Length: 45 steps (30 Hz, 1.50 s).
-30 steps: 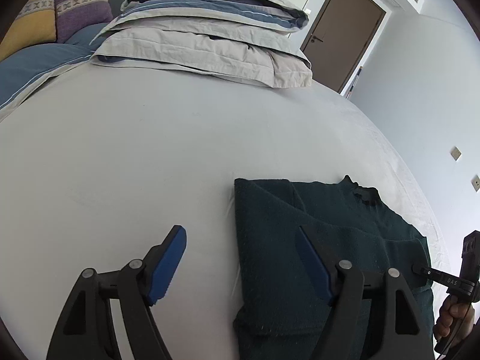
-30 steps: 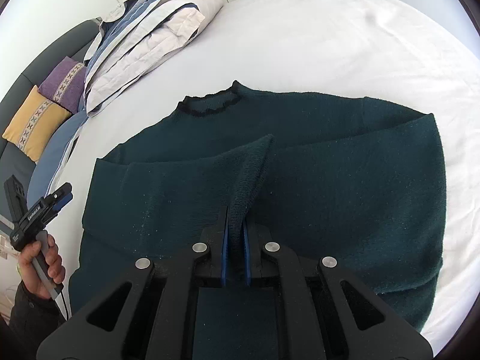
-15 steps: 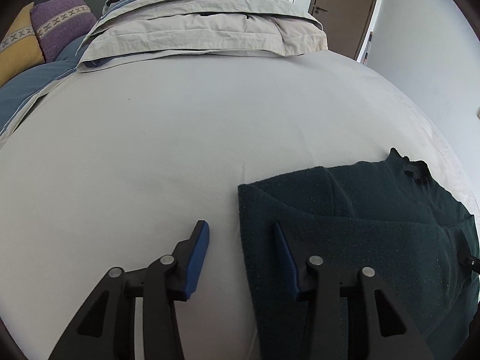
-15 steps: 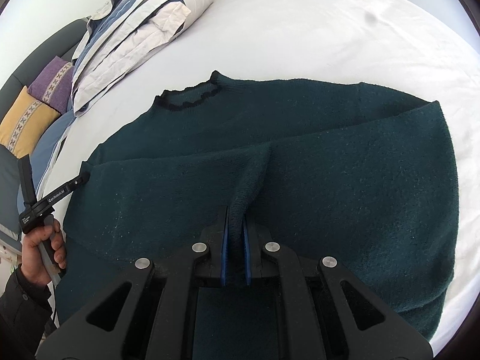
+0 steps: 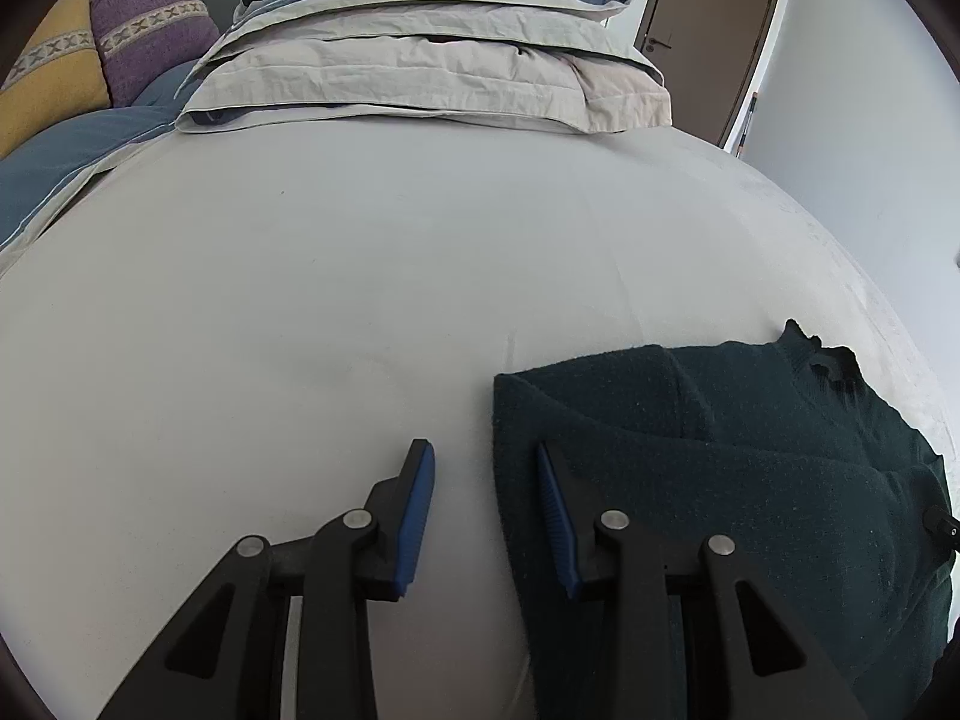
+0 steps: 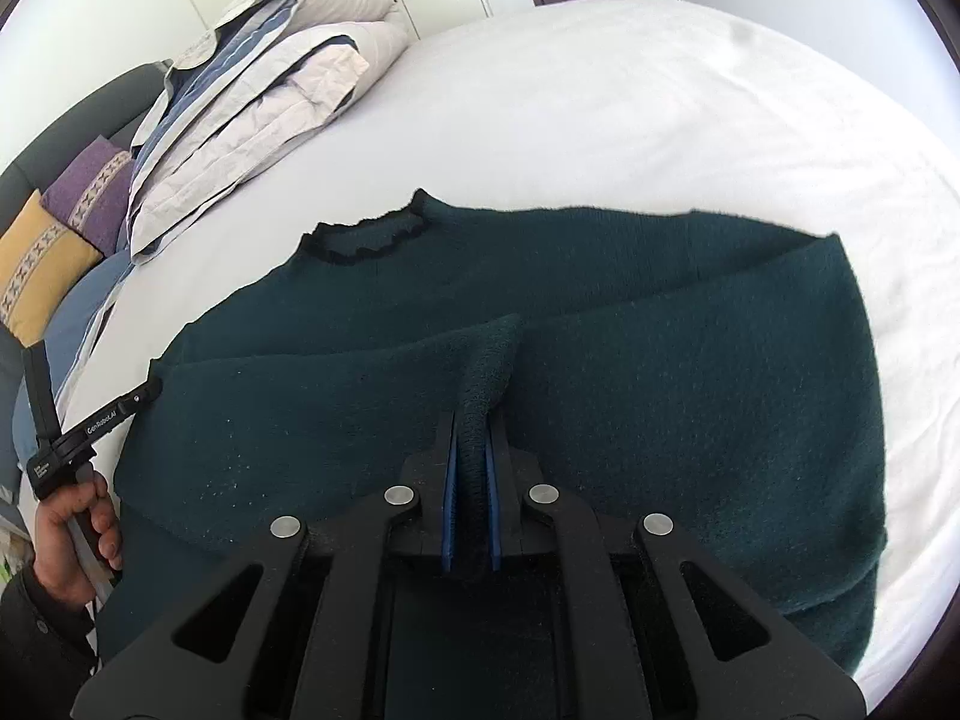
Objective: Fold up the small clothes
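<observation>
Dark green knit sweater (image 6: pixel 630 396) lies flat on the white bed sheet (image 5: pixel 360 300), collar away from you, sleeves already folded in over the body, so it looks set up for the next fold across the width. Your right gripper (image 6: pixel 471 450) pinches a raised ridge of knit near the middle of the near part, probably a sleeve cuff or fold edge: jaws clenched tight on the fabric, blue pads pressed on both sides. Likely you hold that so the layers stay together for the lift. Your left gripper (image 5: pixel 486 480) sits low at the sweater's left side edge, straddling it: left pad over bare sheet, right pad over the knit. Its jaws are closing, partly narrowed, with the edge between them, but the pads aren't pressing on it yet, so no grip there. Left hand (image 6: pixel 72 540) is visible on the handle. A folded duvet (image 5: pixel 432 72) and cushions (image 5: pixel 96 54) lie well apart at the far end.
</observation>
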### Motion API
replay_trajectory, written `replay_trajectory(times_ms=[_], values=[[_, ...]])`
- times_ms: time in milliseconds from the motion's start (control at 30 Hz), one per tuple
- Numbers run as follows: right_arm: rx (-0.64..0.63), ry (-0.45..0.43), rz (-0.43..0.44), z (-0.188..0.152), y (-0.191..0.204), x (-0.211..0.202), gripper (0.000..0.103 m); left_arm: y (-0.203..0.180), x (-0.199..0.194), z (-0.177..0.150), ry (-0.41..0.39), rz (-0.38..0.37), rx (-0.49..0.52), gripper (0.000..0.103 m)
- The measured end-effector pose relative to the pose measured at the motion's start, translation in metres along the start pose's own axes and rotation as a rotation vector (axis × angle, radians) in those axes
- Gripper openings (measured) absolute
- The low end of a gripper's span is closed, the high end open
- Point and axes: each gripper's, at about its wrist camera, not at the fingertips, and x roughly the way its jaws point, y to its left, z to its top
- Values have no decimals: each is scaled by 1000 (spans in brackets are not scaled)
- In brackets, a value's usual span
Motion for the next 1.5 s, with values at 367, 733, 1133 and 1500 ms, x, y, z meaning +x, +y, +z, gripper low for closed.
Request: replay_trajectory(times_ms=[367,733,1133,1500], values=[[92,35,84,-2,-39,24,6,-1,-3,-1,-9,16,19,40],[19,-19,78,-20,-1,-36,25,-14,-74,-37,-34,-10,84,39],[156,10,13,-51,-36,-69,26,6,-68,-56,18,57,91,55],[156,-91,25,-168,-51,-214,55,45,-185,-156,82,-109,55,79]])
